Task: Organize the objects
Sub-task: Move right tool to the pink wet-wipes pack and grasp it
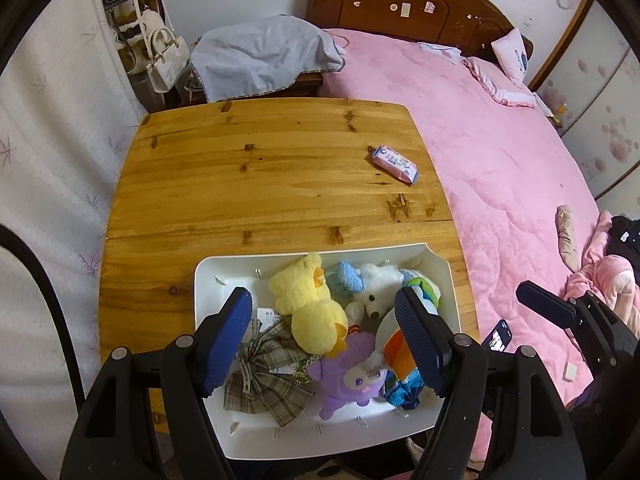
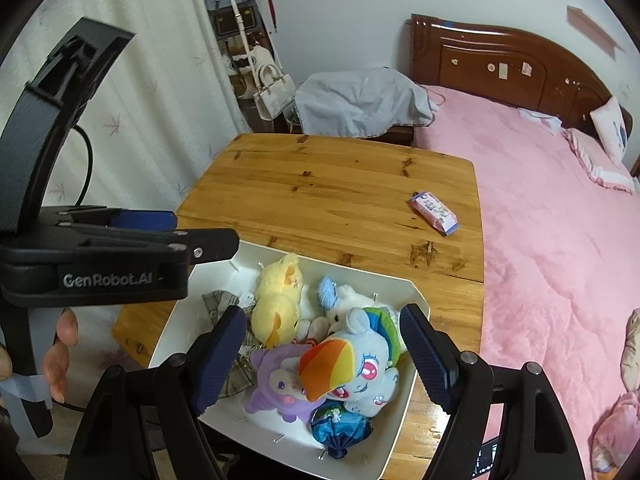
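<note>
Bedroom light falls on a knotty wooden counter (image 1: 256, 168) pushed against a pink bed (image 1: 500, 152), and both tools hang over the near end of it with fingers spread and nothing between them. Directly under the left tool (image 1: 326, 336) sits the white tray (image 1: 208, 276), stuffed with a yellow duck plush (image 1: 308, 304), a white bear (image 1: 374, 286), a purple plush (image 1: 346, 376) and a plaid bow (image 1: 264, 376); the right tool (image 2: 324, 356) hovers over the same tray with the rainbow-maned pony (image 2: 356, 364) filling its gap, though not gripped. One item looks left out: the pink tissue pack (image 1: 395, 163), lying flat on the bare wood well ahead of both tools and off toward the bed side. My read is that the pack is next, and the right tool is on the closer side. To do it well, I'd lift clear of the plush pile first so no finger drags a toy out, travel forward, turn the fingers across the pack's short width, come down flat and close gently, since it's soft and sits near the counter's edge, where a nudge could send it onto the bed.
</note>
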### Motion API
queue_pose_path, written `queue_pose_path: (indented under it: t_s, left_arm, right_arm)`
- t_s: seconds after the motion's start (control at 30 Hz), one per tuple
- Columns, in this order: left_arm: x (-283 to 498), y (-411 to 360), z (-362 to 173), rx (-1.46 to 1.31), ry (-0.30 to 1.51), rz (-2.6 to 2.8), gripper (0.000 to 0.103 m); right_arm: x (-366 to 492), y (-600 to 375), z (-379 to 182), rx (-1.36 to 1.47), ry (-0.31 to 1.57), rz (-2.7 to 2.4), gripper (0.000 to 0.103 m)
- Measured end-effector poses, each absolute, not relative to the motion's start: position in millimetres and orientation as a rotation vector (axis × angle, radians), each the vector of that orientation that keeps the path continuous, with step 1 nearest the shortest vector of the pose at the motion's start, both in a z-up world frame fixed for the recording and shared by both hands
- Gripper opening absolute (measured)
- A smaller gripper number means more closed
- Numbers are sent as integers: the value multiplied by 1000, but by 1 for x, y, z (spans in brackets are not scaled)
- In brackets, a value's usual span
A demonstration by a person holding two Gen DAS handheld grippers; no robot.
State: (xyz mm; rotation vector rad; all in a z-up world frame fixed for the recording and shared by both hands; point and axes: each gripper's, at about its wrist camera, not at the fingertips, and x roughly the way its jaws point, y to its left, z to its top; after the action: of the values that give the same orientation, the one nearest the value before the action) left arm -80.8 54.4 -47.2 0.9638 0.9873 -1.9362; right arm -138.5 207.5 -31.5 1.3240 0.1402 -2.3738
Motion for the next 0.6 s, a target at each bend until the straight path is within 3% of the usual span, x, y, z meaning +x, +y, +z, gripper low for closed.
queue_pose_path:
  t_s: [0.6]
  left_arm:
    - [-83, 31, -59, 975, 1031, -1968, 77]
  right_arm:
    - [-245, 224, -45, 1394, 211, -2511, 80]
